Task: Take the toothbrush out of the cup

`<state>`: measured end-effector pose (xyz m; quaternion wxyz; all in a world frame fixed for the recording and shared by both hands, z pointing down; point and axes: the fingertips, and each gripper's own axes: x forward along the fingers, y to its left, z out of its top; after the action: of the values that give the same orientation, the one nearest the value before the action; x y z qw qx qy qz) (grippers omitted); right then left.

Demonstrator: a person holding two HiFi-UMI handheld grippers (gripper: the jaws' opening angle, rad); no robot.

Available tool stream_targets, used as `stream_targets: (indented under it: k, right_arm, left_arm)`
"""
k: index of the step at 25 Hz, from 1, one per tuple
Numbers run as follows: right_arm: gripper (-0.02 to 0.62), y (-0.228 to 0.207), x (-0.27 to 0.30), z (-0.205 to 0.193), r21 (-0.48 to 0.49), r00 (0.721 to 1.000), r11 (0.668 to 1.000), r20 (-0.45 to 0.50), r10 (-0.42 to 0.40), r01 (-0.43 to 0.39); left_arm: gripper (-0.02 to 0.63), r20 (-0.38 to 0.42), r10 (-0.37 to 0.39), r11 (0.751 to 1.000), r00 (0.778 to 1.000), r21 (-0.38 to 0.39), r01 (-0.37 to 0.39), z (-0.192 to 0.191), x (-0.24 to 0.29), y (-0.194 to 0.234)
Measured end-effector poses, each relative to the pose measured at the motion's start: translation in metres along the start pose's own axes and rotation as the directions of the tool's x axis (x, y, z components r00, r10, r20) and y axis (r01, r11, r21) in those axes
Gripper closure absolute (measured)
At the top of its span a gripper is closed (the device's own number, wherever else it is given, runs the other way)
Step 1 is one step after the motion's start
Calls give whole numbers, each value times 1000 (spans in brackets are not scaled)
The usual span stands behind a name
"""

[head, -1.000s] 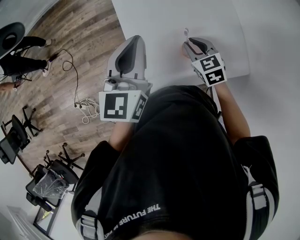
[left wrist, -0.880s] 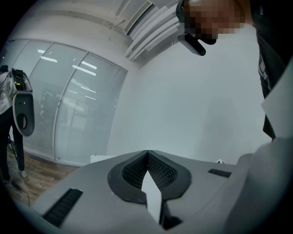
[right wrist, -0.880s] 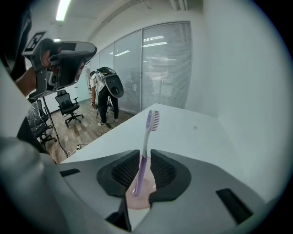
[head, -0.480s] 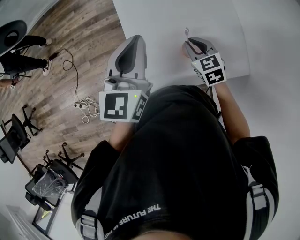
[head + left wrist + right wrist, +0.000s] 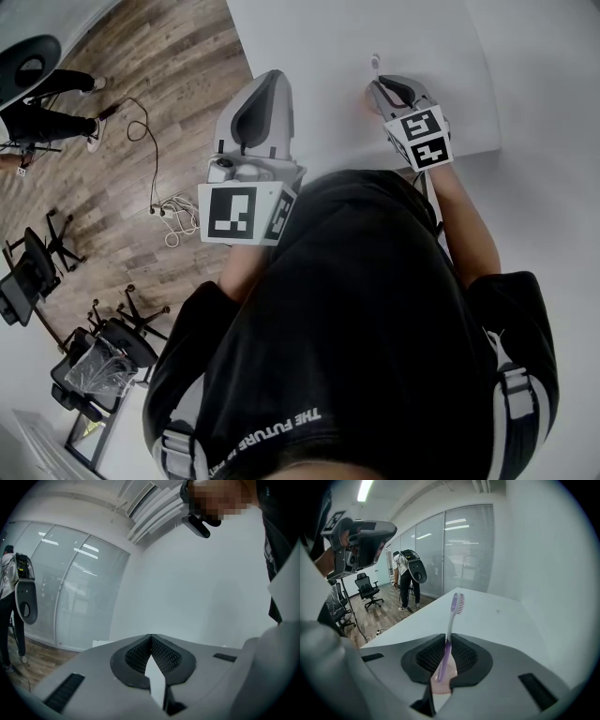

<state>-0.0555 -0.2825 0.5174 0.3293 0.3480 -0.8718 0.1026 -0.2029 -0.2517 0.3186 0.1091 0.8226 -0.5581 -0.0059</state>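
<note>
Right hand-held gripper (image 5: 446, 639) clamps toothbrush (image 5: 452, 616) handle | long axis runs ahead past jaws, cup (image 5: 440, 686) at its base | left hand-held gripper (image 5: 151, 637) clenched empty, well apart

1. The toothbrush (image 5: 451, 616) is smooth, slightly glossy purple plastic, with fine pale bristles at its head.
2. The cup (image 5: 443, 683) looks like smooth pink plastic.
3. The right gripper (image 5: 446, 637) and the left gripper (image 5: 151, 637) have matt grey plastic shells. Their pads (image 5: 429, 656) are black with a rough, mesh-like texture.
4. The table (image 5: 319, 56) is white, smooth and matt.
5. The floor (image 5: 141, 75) is grained wood planks with a dull sheen.
6. The shirt (image 5: 375, 328) is black matt cloth.
7. The glass wall (image 5: 468, 550) is glossy and catches reflections of the lights.
</note>
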Motion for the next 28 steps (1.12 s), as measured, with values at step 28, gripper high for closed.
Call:
stream_targets:
  k: [28]
  right_arm:
    - [548,-13,-20,17,19,998,1000,63,-20,19]
  left_arm:
    - [586,11,-32,999,999,17,32,6,-3,-14]
